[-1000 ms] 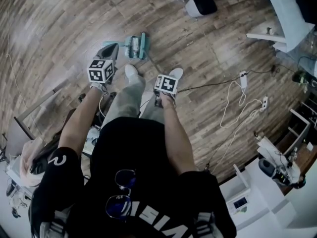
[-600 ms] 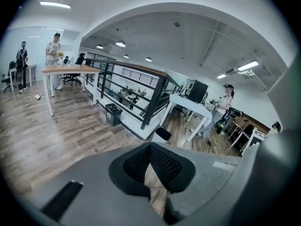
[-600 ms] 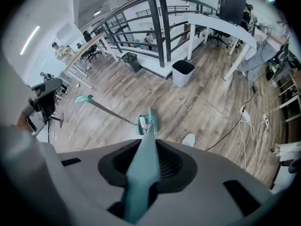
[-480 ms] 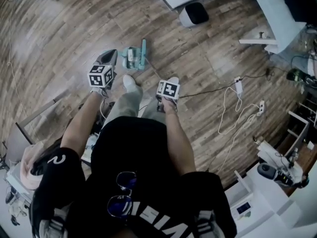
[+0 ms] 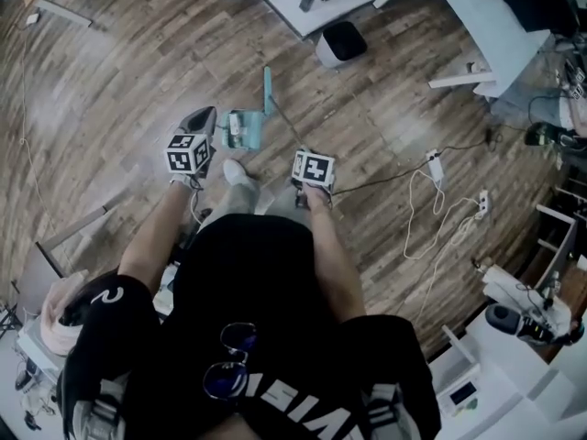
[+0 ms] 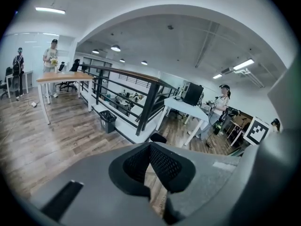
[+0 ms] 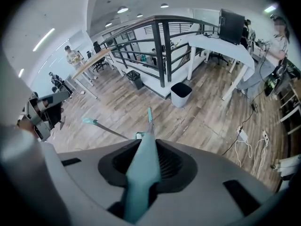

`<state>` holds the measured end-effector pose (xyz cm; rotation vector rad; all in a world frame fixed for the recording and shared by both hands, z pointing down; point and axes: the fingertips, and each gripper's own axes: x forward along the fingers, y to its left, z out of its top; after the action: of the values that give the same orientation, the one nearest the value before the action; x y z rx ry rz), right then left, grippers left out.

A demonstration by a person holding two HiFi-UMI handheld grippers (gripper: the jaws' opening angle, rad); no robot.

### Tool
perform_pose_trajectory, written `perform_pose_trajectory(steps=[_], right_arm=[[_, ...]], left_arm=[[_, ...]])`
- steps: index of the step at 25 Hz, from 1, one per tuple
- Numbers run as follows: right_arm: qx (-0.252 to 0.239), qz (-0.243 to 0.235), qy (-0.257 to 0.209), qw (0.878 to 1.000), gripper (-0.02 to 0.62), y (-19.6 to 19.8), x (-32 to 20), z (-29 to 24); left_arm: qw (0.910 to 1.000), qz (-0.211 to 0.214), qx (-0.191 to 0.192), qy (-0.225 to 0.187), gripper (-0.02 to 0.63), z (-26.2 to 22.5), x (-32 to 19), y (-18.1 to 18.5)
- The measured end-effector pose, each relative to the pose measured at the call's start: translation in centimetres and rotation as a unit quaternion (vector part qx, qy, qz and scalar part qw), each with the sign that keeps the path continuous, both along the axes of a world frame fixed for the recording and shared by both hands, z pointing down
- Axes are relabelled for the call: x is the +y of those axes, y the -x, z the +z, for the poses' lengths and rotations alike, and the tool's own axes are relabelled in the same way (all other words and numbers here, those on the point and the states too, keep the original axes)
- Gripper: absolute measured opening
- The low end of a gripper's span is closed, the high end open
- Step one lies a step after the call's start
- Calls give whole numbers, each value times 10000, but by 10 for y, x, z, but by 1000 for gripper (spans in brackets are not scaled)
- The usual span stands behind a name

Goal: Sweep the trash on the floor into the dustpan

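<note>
Dustpan: teal, on the wood floor just ahead of a shoe, pale scraps inside | bin: white, dark inside, farther off | right gripper: clamped on a teal handle slanting down towards the dustpan | left gripper: tips together, empty

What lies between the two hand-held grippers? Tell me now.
The head view shows the person's pale shoe and trouser leg between the left hand-held gripper and right hand-held gripper.
</note>
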<state>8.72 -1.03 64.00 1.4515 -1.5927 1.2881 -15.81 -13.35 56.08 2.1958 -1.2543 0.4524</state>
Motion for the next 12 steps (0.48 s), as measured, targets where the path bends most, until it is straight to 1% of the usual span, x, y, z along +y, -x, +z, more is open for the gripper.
perform_pose_trajectory(steps=[5, 7, 12], right_arm=[[52, -271, -220, 9994, 83, -29, -24, -22], [-37, -371, -296, 9989, 83, -36, -31, -33], [9, -424, -293, 9987, 83, -68, -44, -49]], left_arm=[[9999, -37, -35, -104, -2, -16, -4, -27], [9999, -57, -22, -159, -2, -24, -7, -39], [9996, -75, 33, -260, -2, -40, -17, -71]])
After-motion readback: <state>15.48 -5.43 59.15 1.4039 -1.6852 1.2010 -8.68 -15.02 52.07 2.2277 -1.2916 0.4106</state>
